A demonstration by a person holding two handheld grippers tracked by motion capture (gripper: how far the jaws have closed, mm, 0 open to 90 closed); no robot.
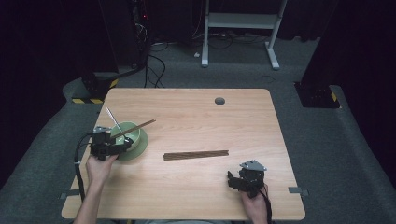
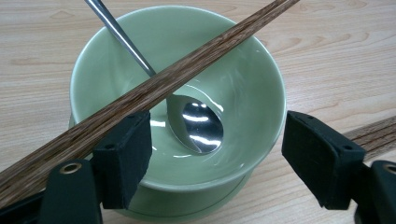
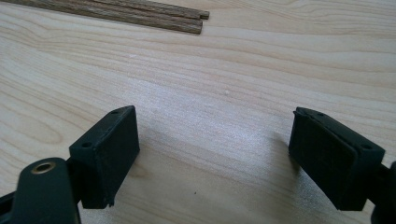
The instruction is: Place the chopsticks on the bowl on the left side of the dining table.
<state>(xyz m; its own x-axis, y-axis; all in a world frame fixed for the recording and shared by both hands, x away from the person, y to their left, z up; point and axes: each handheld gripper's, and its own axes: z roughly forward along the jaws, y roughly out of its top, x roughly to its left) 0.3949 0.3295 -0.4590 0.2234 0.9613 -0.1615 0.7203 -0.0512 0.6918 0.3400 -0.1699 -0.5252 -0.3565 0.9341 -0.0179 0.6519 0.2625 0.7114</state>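
While one chopstick point(image 2: 154, 84) bridges the green bowl point(image 2: 261, 79), both hand-held grippers, left point(image 2: 215, 154) and right point(image 3: 215, 158), stand apart, gripping nothing

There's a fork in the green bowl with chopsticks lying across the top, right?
Not quite. It is a spoon, not a fork: the left gripper view shows its shiny round scoop inside the green bowl. The rest is right: chopsticks lie across the top of the bowl.
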